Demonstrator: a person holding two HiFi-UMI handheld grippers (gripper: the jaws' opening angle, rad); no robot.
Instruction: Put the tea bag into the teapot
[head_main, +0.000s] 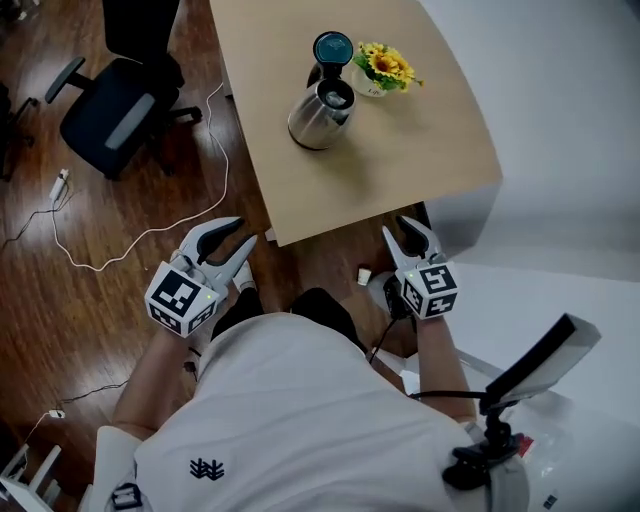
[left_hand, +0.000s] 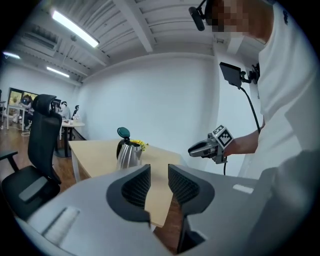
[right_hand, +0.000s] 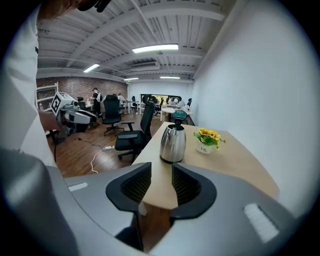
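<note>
Head view: left tongs (head_main: 245, 231) and right tongs (head_main: 397, 232) hover off the near edge of the table (head_main: 400, 170), both over the floor. The steel teapot (head_main: 322, 113) stands on the table with its lid up, just beside the flower pot (head_main: 385, 68).

Left gripper view: tongs slightly apart, empty, teapot well ahead.

Right gripper view: tongs slightly apart, empty, teapot ahead.

Yellow flowers (head_main: 386, 66) on tan table (head_main: 400, 170), black office chair (head_main: 112, 115), white cable (head_main: 227, 175)
</note>
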